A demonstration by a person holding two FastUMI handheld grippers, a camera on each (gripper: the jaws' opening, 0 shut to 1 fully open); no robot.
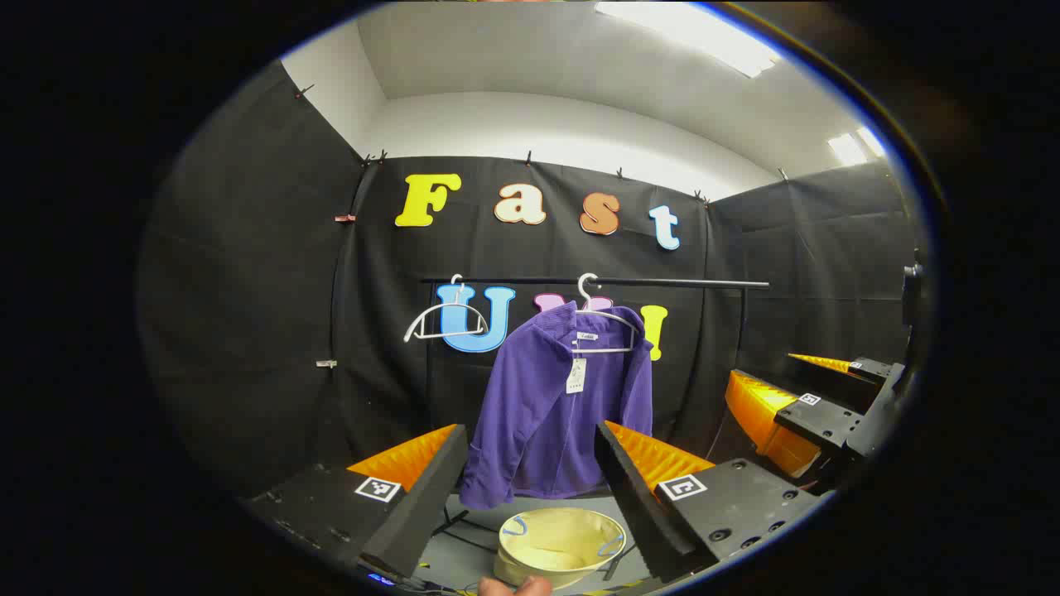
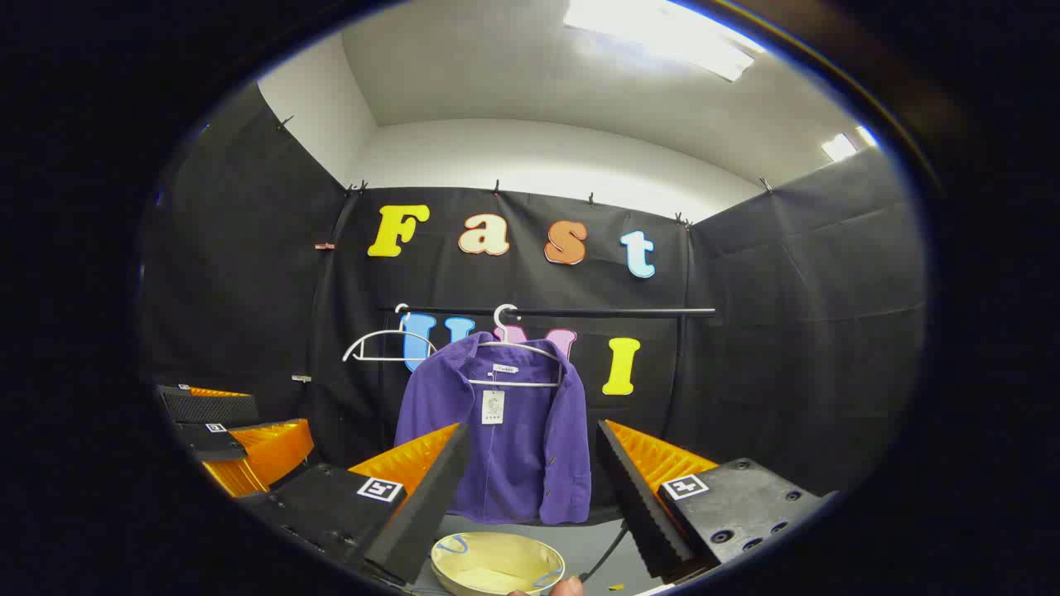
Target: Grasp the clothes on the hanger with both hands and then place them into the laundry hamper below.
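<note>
Hanging from a white hanger [image 1: 609, 324] on the rail [image 1: 596, 283], the purple shirt [image 1: 555, 406] sits above the cream hamper [image 1: 559, 542] — left gripper [image 1: 530, 488] and right gripper [image 2: 530, 488] both spread apart, well short of it.

Bright ceiling lights [image 1: 696, 37] glare overhead; fisheye edges bend.

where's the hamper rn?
The hamper sits on the floor, bottom centre of both views, below the purple jacket hanging from the rail.

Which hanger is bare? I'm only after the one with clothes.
The left hanger is bare. The right hanger carries the purple jacket, above the hamper.
</note>
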